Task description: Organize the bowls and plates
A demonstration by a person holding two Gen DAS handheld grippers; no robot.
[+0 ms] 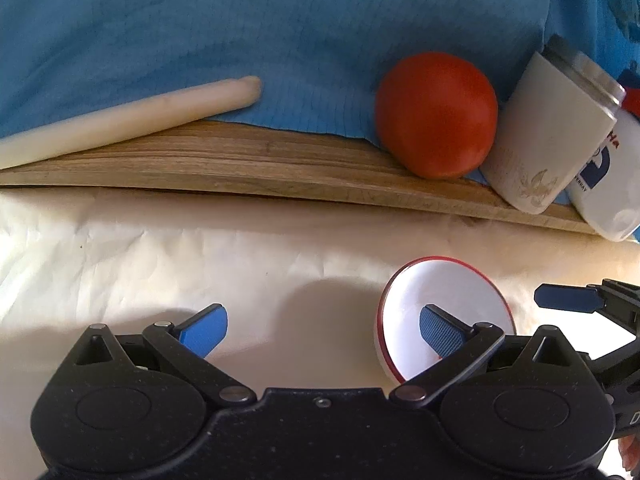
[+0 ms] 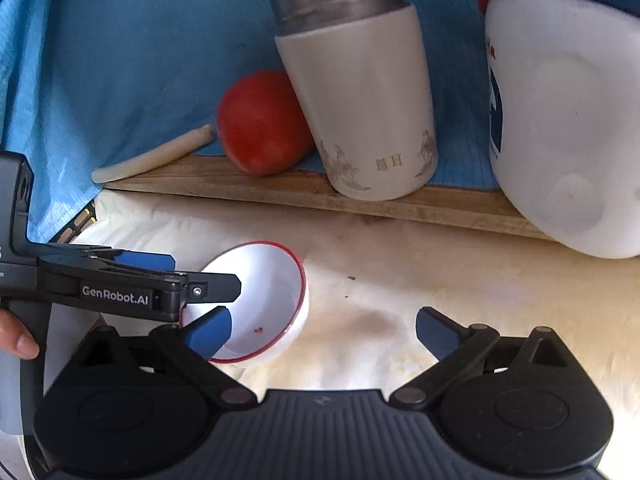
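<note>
Cream wrinkled cloth [image 2: 460, 280] covers the work surface; blue fabric backdrop [image 1: 200, 20] behind; wooden board [image 1: 240, 164] along the back edge.

Item: white bowl [image 2: 272, 292] with red rim, resting on the cloth, mouth tilted up toward the right wrist camera; round, no evident long axis. Small red specks inside.

Left gripper [image 1: 322, 328]: held low over the cloth, fingers spread wide, holding nothing; its right-side finger [image 1: 440, 332] overlaps the bowl [image 1: 440, 288] in view, contact unclear.

Right gripper [image 2: 322, 332]: level, fingers wide apart, empty, bowl beside its left-side finger [image 2: 210, 334].

On board: red tomato [image 1: 436, 114], white tumbler [image 2: 360, 100], white jug [image 2: 568, 120], pale stick [image 1: 128, 116].
</note>
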